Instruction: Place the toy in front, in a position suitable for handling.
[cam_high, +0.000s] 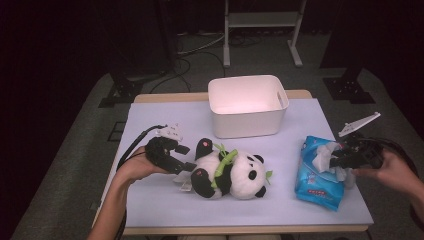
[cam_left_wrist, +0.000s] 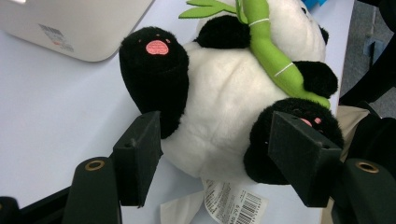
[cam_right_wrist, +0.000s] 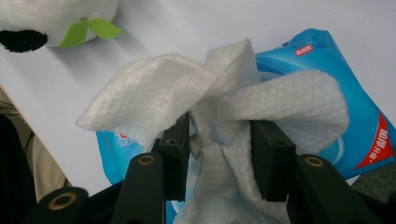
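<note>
**High view: panda and wipes, one hand-held gripper on each**

High view has the panda (cam_high: 232, 175) lying on its back in the middle of the table (cam_high: 165, 200), head to the right, green bamboo (cam_high: 226, 162) across its belly. The left hand-held gripper (cam_high: 186, 157) sits right at its legs. In the left gripper view the jaws straddle the panda's bottom end, one beside each black leg, with the white belly between them. The pads look loose around it, not squeezing, so I'd call that one released. A paper tag (cam_left_wrist: 236, 203) pokes out under the toy.

Over at the right edge of the table, the blue wipes pack (cam_high: 317, 182) lies flat with a white wipe (cam_high: 325, 155) bunched up out of its top. The right hand-held gripper (cam_high: 336, 159) is at that wipe. In the right gripper view the crumpled wipe runs up between the jaws and fans out above them; there's slack on both sides, so it's let go, not clamped.

Behind the panda, toward the far edge, stands a white bin (cam_high: 247, 107), well apart from both grippers.
</note>
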